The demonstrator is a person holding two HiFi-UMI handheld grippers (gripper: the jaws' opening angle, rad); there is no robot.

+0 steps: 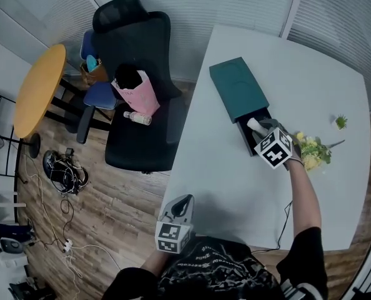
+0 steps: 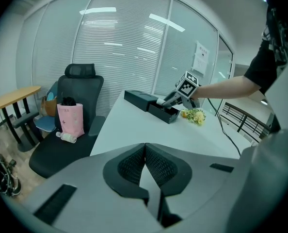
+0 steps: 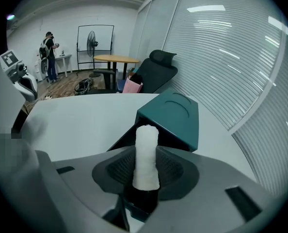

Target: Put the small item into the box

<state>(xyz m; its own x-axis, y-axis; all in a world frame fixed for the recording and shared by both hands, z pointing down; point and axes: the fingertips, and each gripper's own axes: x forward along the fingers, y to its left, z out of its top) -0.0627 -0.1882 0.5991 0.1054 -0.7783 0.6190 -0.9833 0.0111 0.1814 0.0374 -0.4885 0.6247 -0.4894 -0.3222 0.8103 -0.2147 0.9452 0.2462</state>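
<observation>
Right gripper (image 3: 145, 171) pinches small white fuzzy roll (image 3: 146, 149) between both fingers. Roll sticks out toward 12 o'clock, over open black drawer (image 1: 244, 137) of dark green box (image 3: 175, 113). Left gripper (image 2: 145, 152): fingers pressed together, nothing inside.

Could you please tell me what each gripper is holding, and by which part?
The right gripper grips a white roll by its lower half; the top sticks out. The left gripper, jaws together, holds nothing.

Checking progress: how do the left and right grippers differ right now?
The right gripper is shut on a white roll; the left gripper is shut on nothing. The right gripper reaches over the open box; the left gripper hangs by the table's near edge. Both bear marker cubes.
</observation>
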